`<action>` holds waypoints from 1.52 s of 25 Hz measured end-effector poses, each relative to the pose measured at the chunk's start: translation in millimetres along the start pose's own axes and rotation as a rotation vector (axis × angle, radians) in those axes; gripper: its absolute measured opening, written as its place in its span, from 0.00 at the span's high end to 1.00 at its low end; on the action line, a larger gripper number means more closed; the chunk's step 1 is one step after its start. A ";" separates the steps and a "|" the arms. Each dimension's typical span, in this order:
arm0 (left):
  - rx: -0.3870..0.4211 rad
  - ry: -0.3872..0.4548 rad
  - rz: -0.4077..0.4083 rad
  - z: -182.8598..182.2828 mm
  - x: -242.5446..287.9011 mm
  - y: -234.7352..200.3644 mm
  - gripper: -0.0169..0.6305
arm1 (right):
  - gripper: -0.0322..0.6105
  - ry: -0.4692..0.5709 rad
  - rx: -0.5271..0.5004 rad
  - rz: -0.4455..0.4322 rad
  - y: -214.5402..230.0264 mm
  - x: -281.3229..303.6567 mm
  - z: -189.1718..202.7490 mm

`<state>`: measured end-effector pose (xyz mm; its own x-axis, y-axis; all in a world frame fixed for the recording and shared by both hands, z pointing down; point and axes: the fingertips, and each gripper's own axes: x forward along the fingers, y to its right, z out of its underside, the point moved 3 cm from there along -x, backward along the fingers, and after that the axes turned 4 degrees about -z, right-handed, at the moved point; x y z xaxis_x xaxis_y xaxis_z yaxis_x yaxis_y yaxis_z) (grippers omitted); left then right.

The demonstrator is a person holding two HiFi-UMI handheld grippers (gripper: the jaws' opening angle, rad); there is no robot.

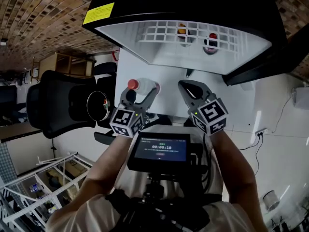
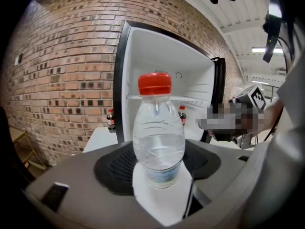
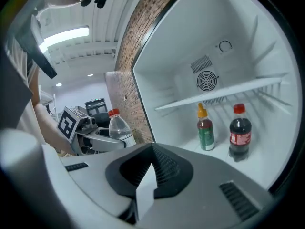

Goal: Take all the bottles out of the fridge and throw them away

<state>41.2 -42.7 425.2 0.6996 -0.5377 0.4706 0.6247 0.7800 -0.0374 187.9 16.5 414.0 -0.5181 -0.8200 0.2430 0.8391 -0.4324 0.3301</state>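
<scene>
Step in hand: I judge this to be the carry-off stage, with one bottle out of the fridge (image 3: 248, 42) and on its way to be thrown away.
Left gripper (image 1: 141, 93): its fingers (image 1: 126, 98) are clamped on a clear water bottle (image 2: 158, 137) with a red cap. The bottle stands upright between them, base down against the pads.
Right gripper (image 1: 186, 87): its fingers are pressed together with nothing between them. It is level with the left gripper and pointed into the open fridge.
Left in the fridge: straight ahead of the right fingers, a cola bottle (image 3: 239, 131) and a green-labelled bottle (image 3: 205, 130) with a yellow cap stand side by side under the wire shelf (image 3: 224, 93). They are close together but not touching.
Bin: I can't make one out for certain. A round dark opening (image 1: 98, 105) beyond the left fingers, beside the black chair (image 1: 58, 103), may be it.
Next move, left: I'd swing away from the fridge, get over the bin, then spread the fingers so the bottle drops cleanly.
Next move, right: the fingers must open before reaching in. I'd take the cola bottle first, as it is nearer the open side, and close low on its body.
Progress: roughly a third done by my reckoning.
</scene>
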 end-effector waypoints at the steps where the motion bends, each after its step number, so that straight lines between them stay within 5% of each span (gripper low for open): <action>1: -0.007 0.006 -0.013 -1.8 -4.3 -0.4 0.51 | 0.94 -0.003 -0.010 -0.014 -0.8 2.1 -1.4; 7: -0.031 0.034 -0.058 -2.3 -26.7 -16.8 0.51 | 0.94 -0.039 -0.045 -0.074 -15.6 30.5 -3.0; 17: -0.060 0.041 -0.095 25.2 -58.3 -105.9 0.51 | 0.94 -0.087 -0.132 -0.116 -70.2 105.5 -12.5; 25: -0.152 0.046 -0.180 64.1 -95.2 -194.7 0.51 | 0.94 -0.146 -0.188 -0.159 -116.7 167.4 -13.9; 38: -0.307 -0.006 -0.365 152.8 -180.0 -274.3 0.51 | 0.94 -0.274 -0.244 -0.354 -196.1 261.4 18.5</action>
<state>-309.2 -110.9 485.5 0.4137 -0.7566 0.5063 0.9036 0.4093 -0.1267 -115.2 -106.1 429.7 -0.7746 -0.4930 0.3962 0.6016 -0.7677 0.2208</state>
